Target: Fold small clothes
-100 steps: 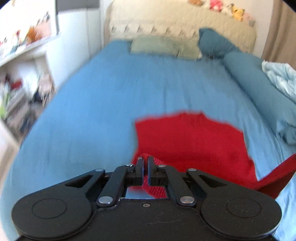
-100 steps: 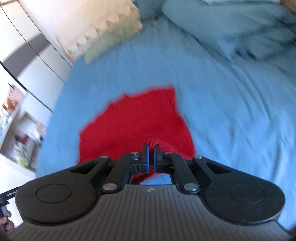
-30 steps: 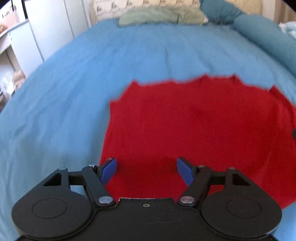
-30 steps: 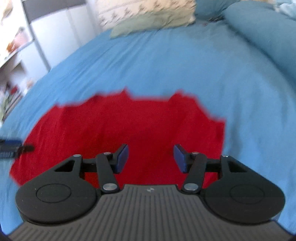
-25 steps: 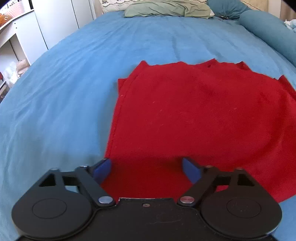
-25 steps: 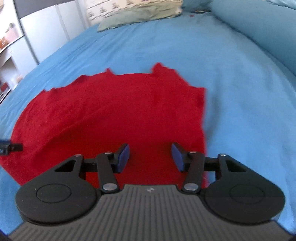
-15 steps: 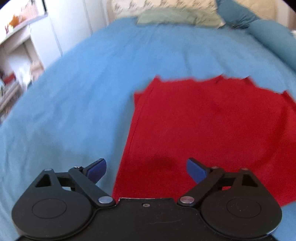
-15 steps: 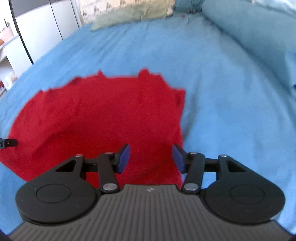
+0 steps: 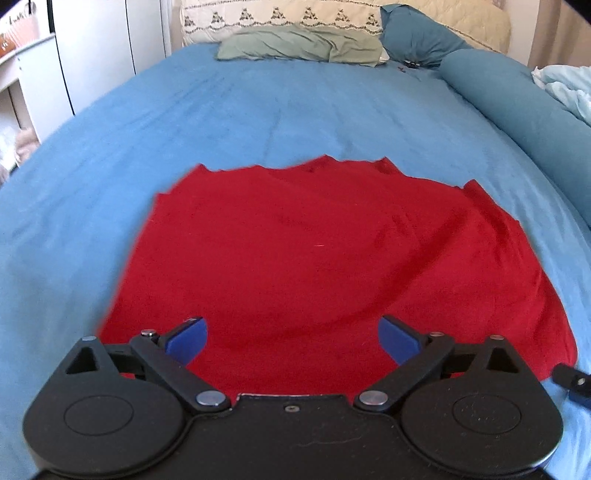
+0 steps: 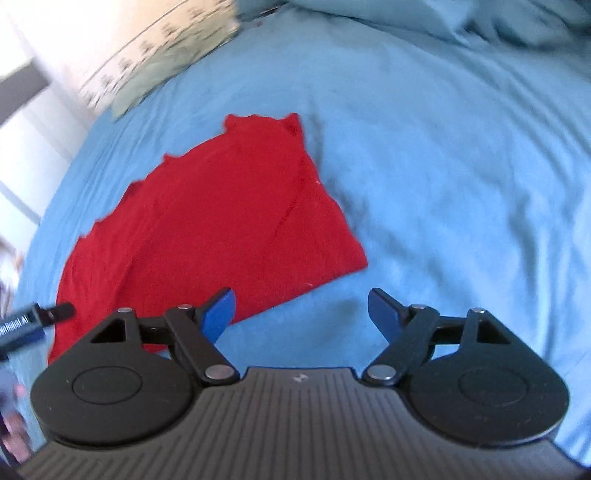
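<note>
A red garment (image 9: 314,251) lies folded flat on the blue bed sheet (image 9: 258,110). In the left wrist view my left gripper (image 9: 293,338) hovers over the garment's near edge, its jaws still opening, wide apart, with nothing between the blue pads. In the right wrist view the same red garment (image 10: 207,221) lies to the left. My right gripper (image 10: 301,312) sits off its near right corner over bare sheet, jaws opening and empty; only its left pad (image 10: 218,312) overlaps the red cloth. The left gripper's finger tip (image 10: 55,312) shows at that view's left edge.
A green pillow (image 9: 299,46) and a patterned cream headboard cushion (image 9: 280,16) lie at the bed's far end. A teal bolster (image 9: 517,107) and pale blue bedding (image 9: 565,88) run along the right side. White cupboards (image 9: 92,55) stand to the left.
Both grippers let go of the red cloth and opened wide. The right gripper rolled and slid right, off the garment's corner. The left gripper drew back along the near edge.
</note>
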Available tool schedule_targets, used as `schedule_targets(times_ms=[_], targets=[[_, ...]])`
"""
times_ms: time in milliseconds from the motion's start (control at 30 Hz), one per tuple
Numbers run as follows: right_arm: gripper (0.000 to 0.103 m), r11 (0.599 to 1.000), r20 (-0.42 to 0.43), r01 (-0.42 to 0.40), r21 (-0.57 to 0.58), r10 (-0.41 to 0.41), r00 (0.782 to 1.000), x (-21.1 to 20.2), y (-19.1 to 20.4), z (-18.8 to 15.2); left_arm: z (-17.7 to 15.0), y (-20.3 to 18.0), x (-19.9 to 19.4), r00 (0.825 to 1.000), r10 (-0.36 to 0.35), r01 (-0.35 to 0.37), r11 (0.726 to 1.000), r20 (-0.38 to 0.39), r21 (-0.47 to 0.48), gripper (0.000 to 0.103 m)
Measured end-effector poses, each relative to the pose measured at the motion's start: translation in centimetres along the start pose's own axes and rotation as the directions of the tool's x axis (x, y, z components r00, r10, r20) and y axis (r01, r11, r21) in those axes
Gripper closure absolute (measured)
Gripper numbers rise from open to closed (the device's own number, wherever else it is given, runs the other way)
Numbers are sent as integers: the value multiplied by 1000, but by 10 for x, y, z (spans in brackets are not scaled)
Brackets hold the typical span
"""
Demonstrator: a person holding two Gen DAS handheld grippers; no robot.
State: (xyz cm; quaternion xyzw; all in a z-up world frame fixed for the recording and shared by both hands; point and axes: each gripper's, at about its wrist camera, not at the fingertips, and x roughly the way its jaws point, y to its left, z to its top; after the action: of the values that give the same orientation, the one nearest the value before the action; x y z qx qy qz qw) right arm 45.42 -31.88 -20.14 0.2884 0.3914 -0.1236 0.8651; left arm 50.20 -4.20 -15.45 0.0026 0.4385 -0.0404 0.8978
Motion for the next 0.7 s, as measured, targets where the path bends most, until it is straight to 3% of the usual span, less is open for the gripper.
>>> schedule_targets(times_ms=[133,267,333,500,700], targets=[[11,996,88,0,90,-8,996,15,-7,-6,8,-10,27,1000,16,-16,1000,8,-15,4],[18,995,154,38,94,-52,987,26,-2,-7,19,-11,51,1000,28,-28,999,2,-30,5],[26,994,167,76,73,-87,982,28,3,-7,22,-12,63,999,23,-23,999,-22,-24,5],[71,992,148,105,70,-114,982,32,8,2,23,-18,82,996,58,-55,998,-69,38,0],[78,992,137,79,96,-91,986,14,36,32,45,-7,88,982,9,-7,1000,-191,13,1]])
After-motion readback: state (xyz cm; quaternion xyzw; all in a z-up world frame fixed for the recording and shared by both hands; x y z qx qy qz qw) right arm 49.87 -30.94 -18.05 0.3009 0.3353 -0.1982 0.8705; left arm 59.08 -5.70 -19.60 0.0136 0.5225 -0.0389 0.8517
